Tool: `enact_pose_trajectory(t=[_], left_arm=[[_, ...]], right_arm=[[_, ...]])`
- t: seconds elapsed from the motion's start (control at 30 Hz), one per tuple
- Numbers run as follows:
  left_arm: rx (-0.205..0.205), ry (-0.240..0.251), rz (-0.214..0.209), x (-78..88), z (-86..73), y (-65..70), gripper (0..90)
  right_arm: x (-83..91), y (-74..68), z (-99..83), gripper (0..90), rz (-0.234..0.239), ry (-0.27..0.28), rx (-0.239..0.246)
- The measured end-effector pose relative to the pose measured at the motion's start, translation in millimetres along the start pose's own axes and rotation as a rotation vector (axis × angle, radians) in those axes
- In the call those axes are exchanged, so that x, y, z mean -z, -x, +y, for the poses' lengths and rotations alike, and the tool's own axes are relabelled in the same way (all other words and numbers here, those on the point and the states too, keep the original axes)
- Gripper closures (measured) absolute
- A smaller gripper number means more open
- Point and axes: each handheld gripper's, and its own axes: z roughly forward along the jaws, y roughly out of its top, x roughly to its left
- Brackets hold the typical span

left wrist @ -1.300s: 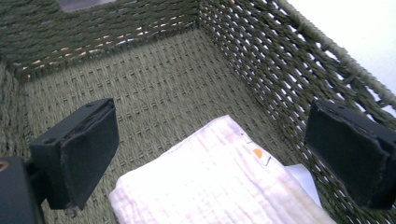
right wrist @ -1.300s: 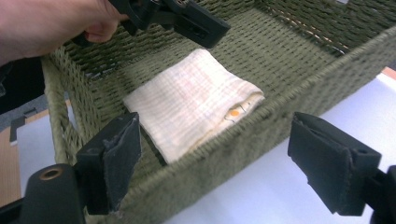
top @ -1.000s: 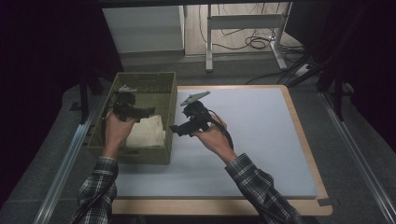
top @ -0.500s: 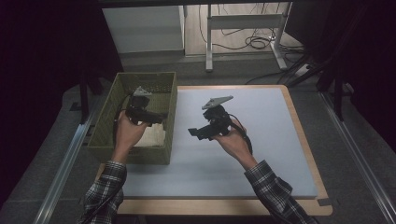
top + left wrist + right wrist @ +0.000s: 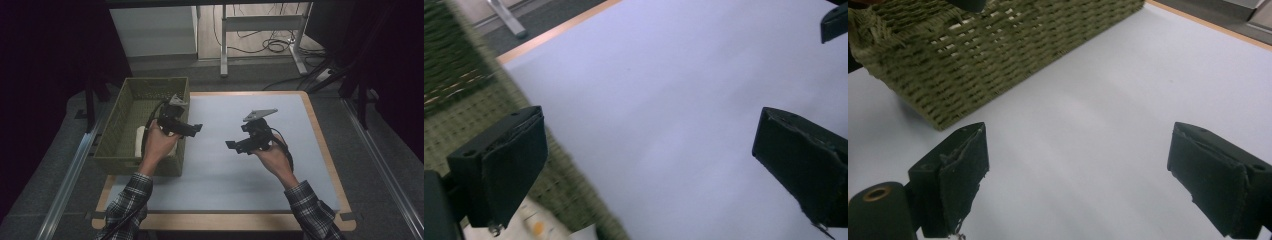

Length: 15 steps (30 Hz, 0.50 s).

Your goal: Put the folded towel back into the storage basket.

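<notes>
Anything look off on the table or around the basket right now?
One thing: the woven basket overhangs the table's left edge instead of sitting fully on the mat. A pale item lies inside it. Both hand-held grippers, left and right, are open and empty.

white object in basket (image 5: 141, 141) half hidden by hand (image 5: 159, 142)

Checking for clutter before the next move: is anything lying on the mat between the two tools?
No. In the high view the pale mat is bare between the left tool and the right tool; both are open and empty.
</notes>
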Motion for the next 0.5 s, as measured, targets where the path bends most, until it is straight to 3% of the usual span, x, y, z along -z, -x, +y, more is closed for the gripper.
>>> enact_pose_trajectory(t=[0.5], left_arm=[[-0.07,-0.002,-0.087,-37.6,17.8,58.3,1.3]], right_arm=[[40.9,24.7,-39.8,8.9,-0.07,0.0,-0.031]])
